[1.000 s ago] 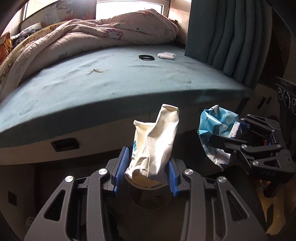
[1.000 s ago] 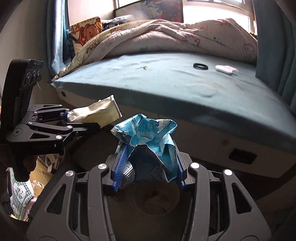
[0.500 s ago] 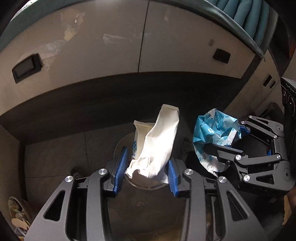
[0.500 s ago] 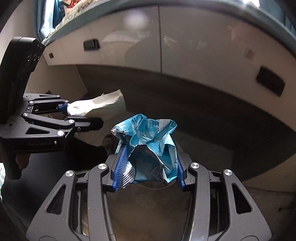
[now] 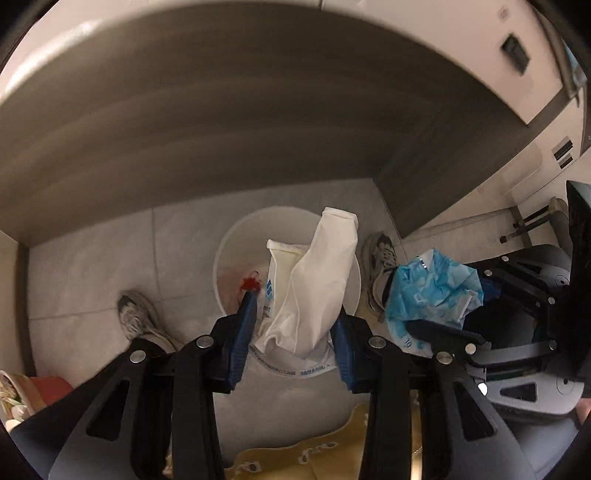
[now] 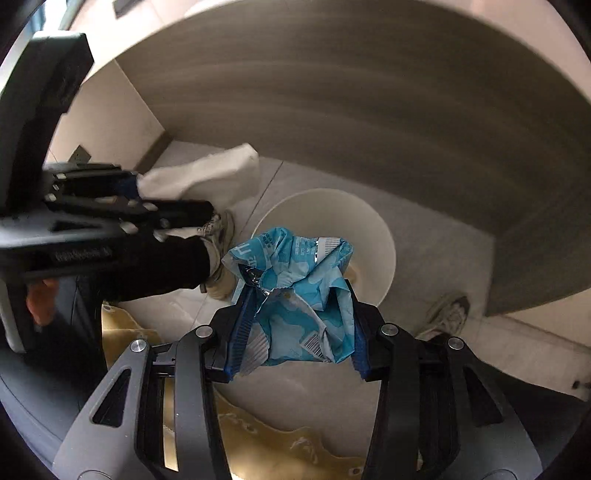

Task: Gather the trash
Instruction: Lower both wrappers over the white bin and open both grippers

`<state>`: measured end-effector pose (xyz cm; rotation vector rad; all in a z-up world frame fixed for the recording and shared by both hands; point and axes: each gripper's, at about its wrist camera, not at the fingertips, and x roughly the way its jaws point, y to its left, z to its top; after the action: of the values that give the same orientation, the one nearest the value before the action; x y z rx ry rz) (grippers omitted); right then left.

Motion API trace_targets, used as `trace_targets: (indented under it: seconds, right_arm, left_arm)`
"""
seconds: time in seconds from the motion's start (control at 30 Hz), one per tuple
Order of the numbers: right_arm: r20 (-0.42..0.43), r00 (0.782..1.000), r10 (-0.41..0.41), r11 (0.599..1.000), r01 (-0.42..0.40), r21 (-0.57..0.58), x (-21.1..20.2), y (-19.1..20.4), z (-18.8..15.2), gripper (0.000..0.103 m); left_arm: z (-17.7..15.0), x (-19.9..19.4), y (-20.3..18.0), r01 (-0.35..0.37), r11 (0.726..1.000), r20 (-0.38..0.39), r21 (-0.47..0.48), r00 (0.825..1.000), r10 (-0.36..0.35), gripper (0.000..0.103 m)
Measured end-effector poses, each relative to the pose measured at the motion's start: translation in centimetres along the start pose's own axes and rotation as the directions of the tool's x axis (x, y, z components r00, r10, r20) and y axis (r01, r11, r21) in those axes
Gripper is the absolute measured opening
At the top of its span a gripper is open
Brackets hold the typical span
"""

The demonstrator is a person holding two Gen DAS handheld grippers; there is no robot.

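The left tool (image 5: 291, 325) is clamped on a crumpled white paper bag (image 5: 317, 284), its blue pads (image 5: 242, 336) pressing the bag's lower end while the rest stands up and leans to the right, directly above the open mouth of a round white bin (image 5: 229, 243) on the grey tiled floor (image 5: 92, 266). Something small and red (image 5: 251, 283) shows inside the bin. Beside it, the right tool (image 6: 295, 325) is clamped on a crumpled blue and white wrapper (image 6: 299, 280), which bulges up between the blue pads (image 6: 242, 332); in the right wrist view the wrapper hangs over the near left edge of the same bin (image 6: 373, 221), and in the left wrist view it lies just right of the bin. A yellow mat (image 6: 266, 450) lies on the floor under both tools. A worn sneaker (image 5: 138, 314) stands left of the bin and another (image 5: 380, 254) just beside its right rim. Beyond the bin a dark recess (image 5: 258, 122) runs under pale cabinet fronts (image 5: 461, 33)
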<state>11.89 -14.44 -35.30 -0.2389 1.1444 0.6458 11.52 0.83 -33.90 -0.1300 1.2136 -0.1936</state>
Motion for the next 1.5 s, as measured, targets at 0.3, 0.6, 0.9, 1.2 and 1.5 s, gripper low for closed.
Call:
trace_targets:
  seconds: [0.3,0.6,0.9,1.2,1.5]
  right_arm:
    - [-0.136,0.991,0.008,1.0,-0.004,0.027,5.4,-1.6,-0.1,0.042]
    - [-0.164,0.985,0.056,0.998,-0.049,0.047,6.5,-2.4,-0.2,0.043]
    - [-0.209,0.975,0.074,0.995,-0.058,0.083,8.1,-2.9,0.4,0.043]
    - [-0.223,0.974,0.024,1.0,-0.022,0.013,10.7,-1.5,1.6,0.063]
    - [-0.142,0.99,-0.024,0.998,0.032,0.052,7.7,-2.2,2.2,0.098]
  left_arm:
    - [1.2,6.5,0.5,0.053,0.998,-0.093,-0.037,0.994,-0.056,0.038]
    - [2.9,10.1,0.2,0.046,0.999,-0.128,-0.002,0.991,-0.046,0.061]
    - [4.2,10.9,2.3,-0.007,0.998,-0.135,-0.059,0.991,-0.001,0.095]
    - [4.6,9.8,6.9,-0.062,0.981,-0.108,-0.182,0.993,0.043,0.097]
    - [4.6,7.1,7.7,-0.017,0.977,-0.052,-0.214,0.999,0.006,0.097]
